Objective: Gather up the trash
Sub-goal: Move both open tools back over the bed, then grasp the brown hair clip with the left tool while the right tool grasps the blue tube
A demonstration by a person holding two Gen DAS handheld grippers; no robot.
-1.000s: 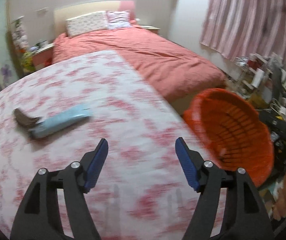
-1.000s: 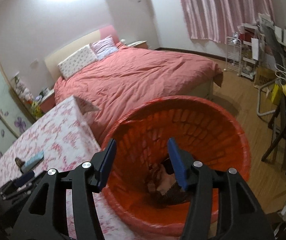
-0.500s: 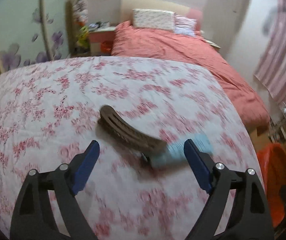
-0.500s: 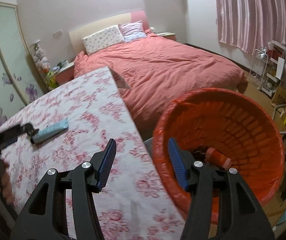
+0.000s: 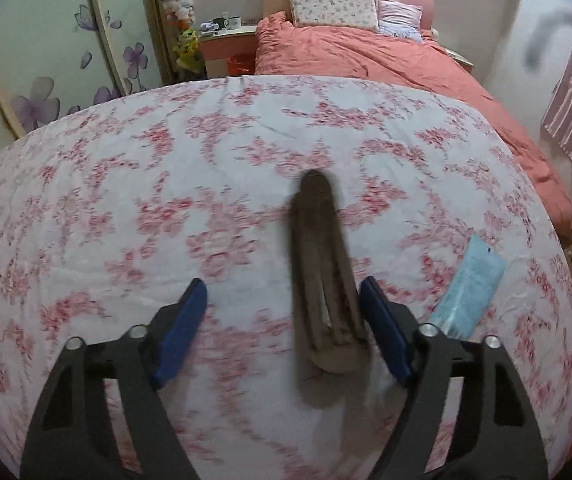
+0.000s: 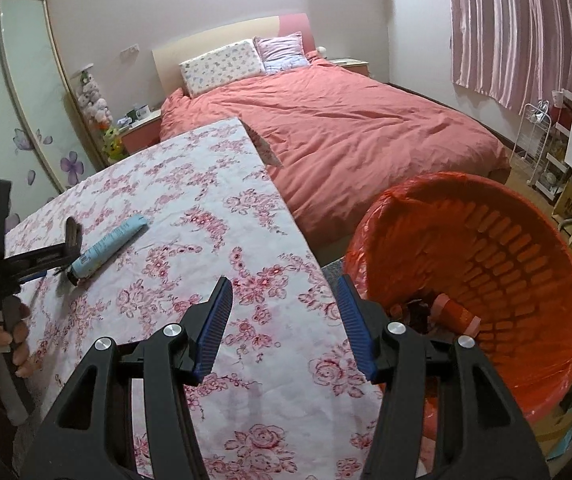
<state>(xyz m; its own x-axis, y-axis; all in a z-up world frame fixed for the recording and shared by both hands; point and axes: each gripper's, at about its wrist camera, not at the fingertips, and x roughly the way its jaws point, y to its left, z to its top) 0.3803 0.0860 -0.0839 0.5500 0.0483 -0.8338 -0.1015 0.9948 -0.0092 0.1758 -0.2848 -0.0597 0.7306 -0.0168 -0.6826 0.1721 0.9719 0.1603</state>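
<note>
We work pick-up step. Left gripper (image 5: 283,326) over brown strip (image 5: 322,268) on table; jaws closing, strip between them close against right pad, left pad clear, no grip yet. Blue tube (image 5: 470,286) lies just right of it. Next move, we judge: finish squeeze, lift, carry to orange bin (image 6: 486,248) beside table. Right gripper (image 6: 283,322) half open, empty, over table edge near bin. We see floral cloth (image 5: 125,184) covering table, red bed (image 6: 346,132) behind, striped curtain (image 6: 526,28) at far right.
</note>
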